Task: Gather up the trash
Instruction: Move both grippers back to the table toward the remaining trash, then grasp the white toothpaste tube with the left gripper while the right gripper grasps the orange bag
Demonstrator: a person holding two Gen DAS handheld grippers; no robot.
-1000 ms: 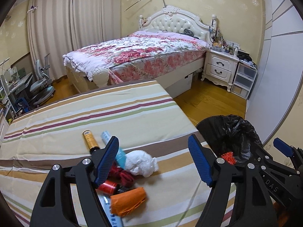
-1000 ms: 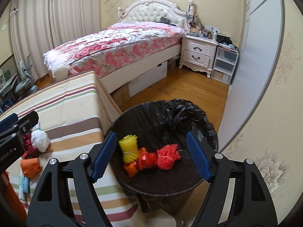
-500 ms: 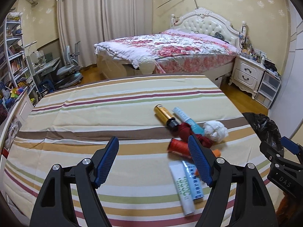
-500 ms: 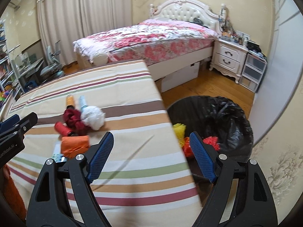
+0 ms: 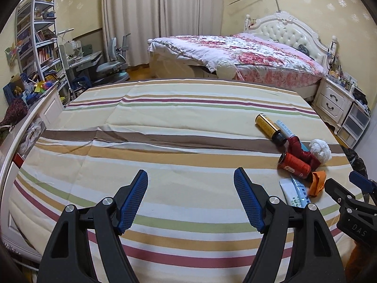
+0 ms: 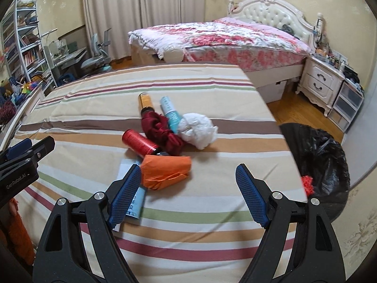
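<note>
Left gripper (image 5: pixel 190 199): jaws stood wide apart with nothing between them, over bare striped cloth (image 5: pixel 165 127).
Left view, trash pile: lay ahead and to the right of the jaws, well apart from them; a yellow bottle (image 5: pixel 267 127), a red can (image 5: pixel 295 165), dark red fabric (image 5: pixel 302 152), a white wad (image 5: pixel 320 149), an orange scrap (image 5: pixel 318 184) and a flat tube (image 5: pixel 295 194) lay bunched together.
Left view, writing: "DAS" showed on the body of the other tool at the right edge; the print on the tube was too small to read.
Right gripper (image 6: pixel 188 194): jaws likewise stood wide and held nothing.
Right view, trash pile: orange wrapper (image 6: pixel 166 168) lay just ahead of the left finger (image 6: pixel 124 195), partly between the two; red can (image 6: pixel 140 142), dark red fabric (image 6: pixel 162 131), white wad (image 6: pixel 199 131), teal bottle (image 6: pixel 170 113) and yellow bottle (image 6: pixel 145 101) lay beyond it.
Right view, bin: black-lined trash bin (image 6: pixel 322 162) stood off the cloth's edge, right of the right finger, with a red mesh piece (image 6: pixel 308 185) inside.
Right view, writing: "GenRobot.AI" showed on the left tool's body at the left edge.
Step in hand: judged an approach to the pile for another pick, with several items not yet binned.
Next move: probably called for lowering the right jaws around the orange wrapper, closing, then carrying it right to the bin.
</note>
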